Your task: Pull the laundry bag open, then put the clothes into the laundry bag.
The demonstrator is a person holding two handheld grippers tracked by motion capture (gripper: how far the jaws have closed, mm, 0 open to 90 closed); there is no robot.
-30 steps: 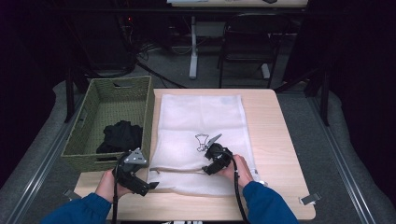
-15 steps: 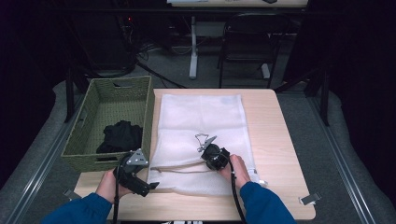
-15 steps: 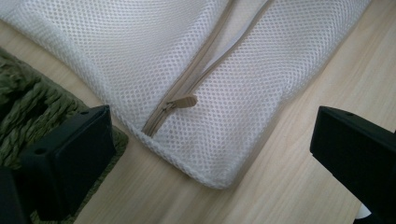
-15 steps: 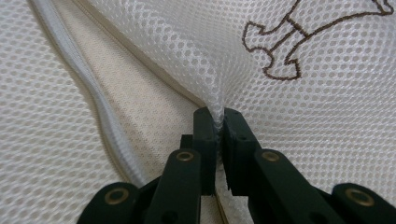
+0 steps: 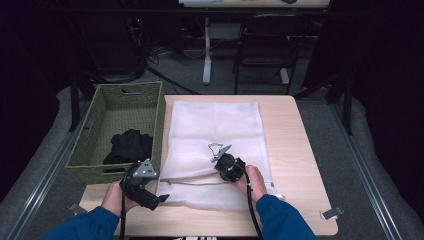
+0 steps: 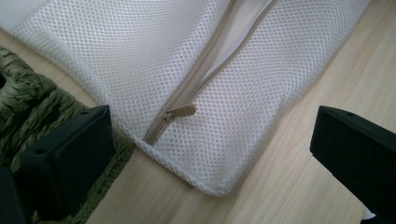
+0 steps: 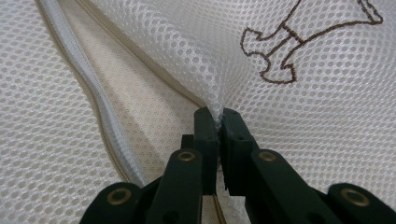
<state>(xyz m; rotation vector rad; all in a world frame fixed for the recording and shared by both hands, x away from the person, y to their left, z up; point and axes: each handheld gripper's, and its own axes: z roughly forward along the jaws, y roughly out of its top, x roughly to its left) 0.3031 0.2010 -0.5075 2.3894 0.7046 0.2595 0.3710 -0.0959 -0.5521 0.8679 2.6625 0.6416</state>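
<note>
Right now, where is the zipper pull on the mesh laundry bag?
In the left gripper view, the zipper pull lies near the mesh bag's corner, beside the woven basket, between the open left gripper's jaws.

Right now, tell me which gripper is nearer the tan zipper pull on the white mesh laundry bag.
Left. The left gripper hangs open just before the tan zipper pull at the white mesh laundry bag corner; the right gripper pinches mesh farther along the bag's opening.

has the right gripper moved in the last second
Yes. The right gripper, shut on the mesh bag, has shifted left and slightly away from the person, judged against the table's right edge.
</note>
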